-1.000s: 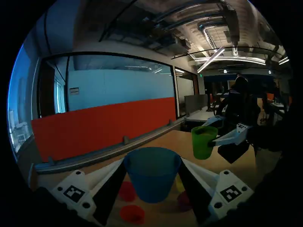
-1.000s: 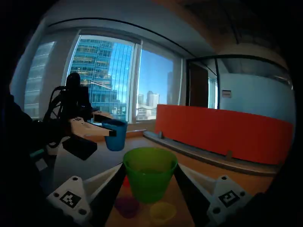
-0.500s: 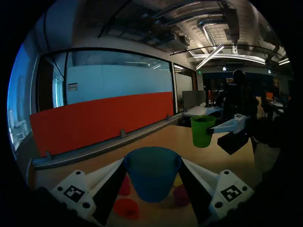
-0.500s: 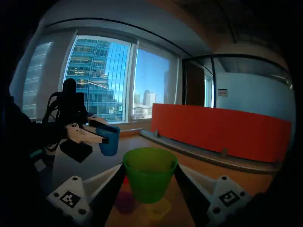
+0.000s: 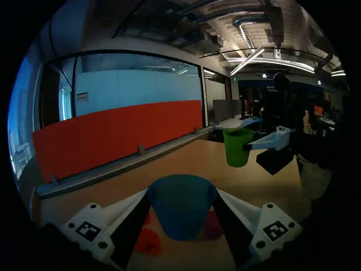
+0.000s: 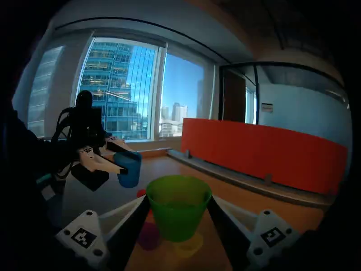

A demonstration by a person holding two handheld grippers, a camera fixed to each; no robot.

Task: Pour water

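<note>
Right, the left gripper [image 5: 182, 198] had both fingers clamped on the blue cup [image 5: 182, 217], upright at 6 o'clock in the left gripper view and held above the wooden table [image 5: 198, 158]. The right gripper [image 6: 178, 201] likewise gripped the green cup [image 6: 178, 217], upright, which sat at 2 o'clock from the left gripper view, well apart from the blue one. Water level unclear in either cup. Pour judged not yet begun. To do it well: bring the rims close, keep the receiver level, tilt slowly. Small coloured cups [image 5: 146, 241] below could get splashed.
</note>
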